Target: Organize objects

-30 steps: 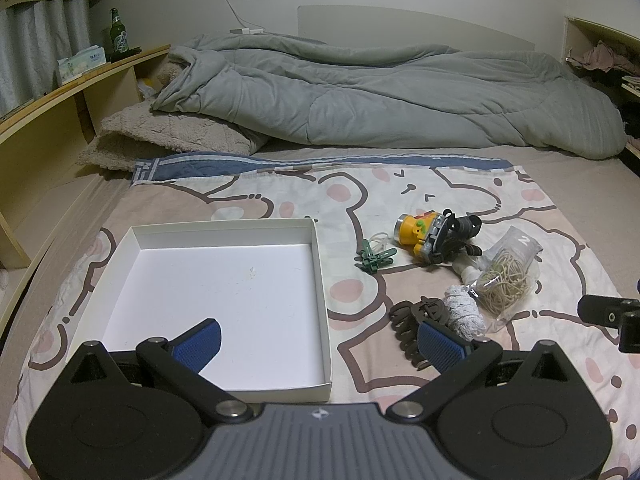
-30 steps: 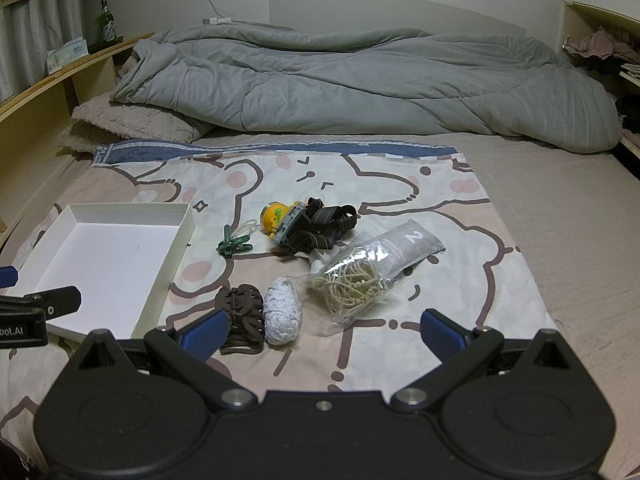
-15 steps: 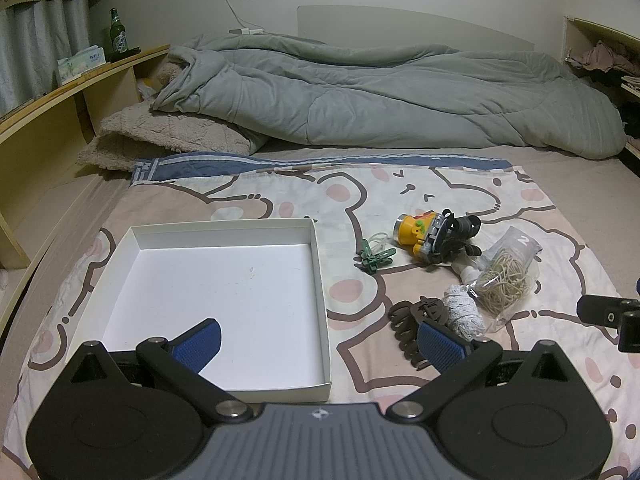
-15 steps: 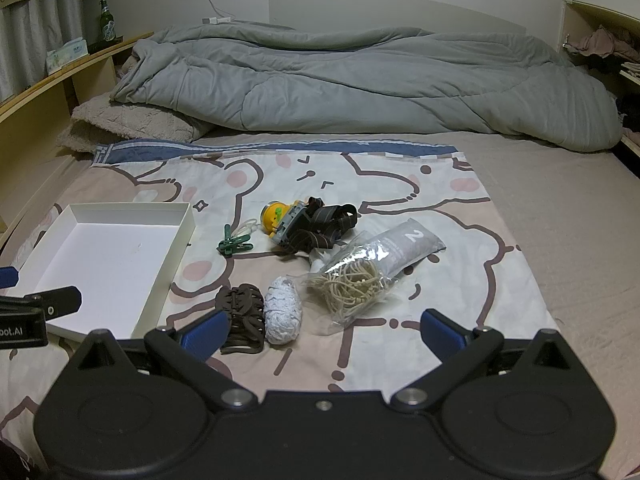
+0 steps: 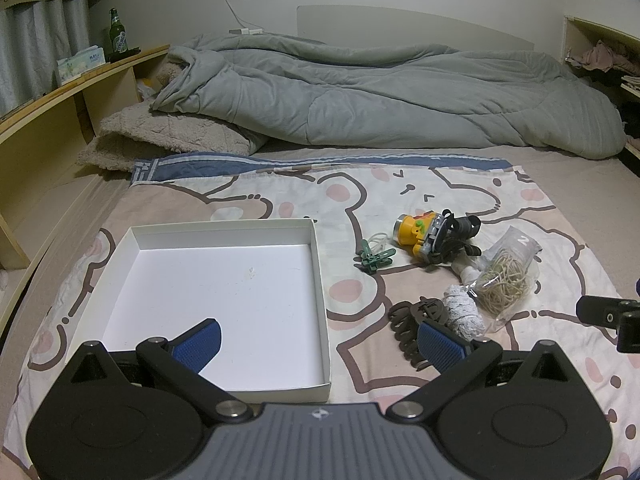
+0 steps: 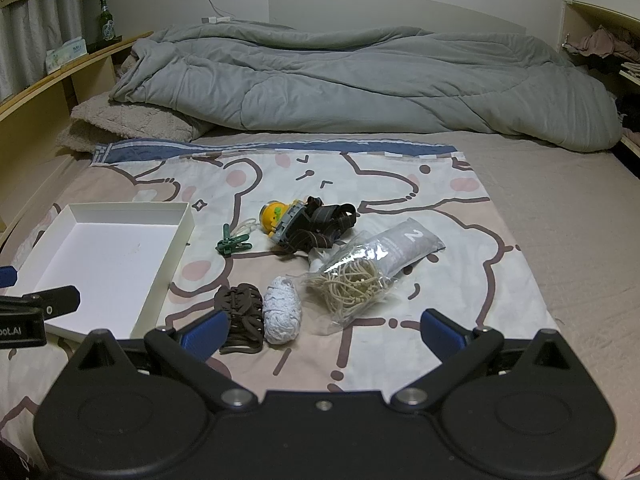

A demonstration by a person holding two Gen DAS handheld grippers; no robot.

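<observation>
An empty white box (image 5: 120, 252) (image 6: 178, 236) lies on the bear-print sheet at the left. To its right lie a green clothes peg (image 5: 374, 258) (image 6: 234, 245), a yellow headlamp with dark straps (image 5: 432, 234) (image 6: 304, 222), a clear bag of rubber bands (image 5: 506, 276) (image 6: 368, 272), a white knitted bundle (image 5: 464, 312) (image 6: 282, 312) and a brown hair claw (image 5: 412, 320) (image 6: 240, 308). My left gripper (image 5: 320, 338) is open over the box's near right corner. My right gripper (image 6: 324, 332) is open just short of the claw and bundle, holding nothing.
A rumpled grey duvet (image 5: 380, 96) and a beige fleece blanket (image 5: 160, 140) fill the far half of the bed. A wooden shelf (image 5: 48, 112) with a green bottle (image 5: 117, 36) and tissue box runs along the left. Shelves with clothes (image 6: 604, 48) stand at the right.
</observation>
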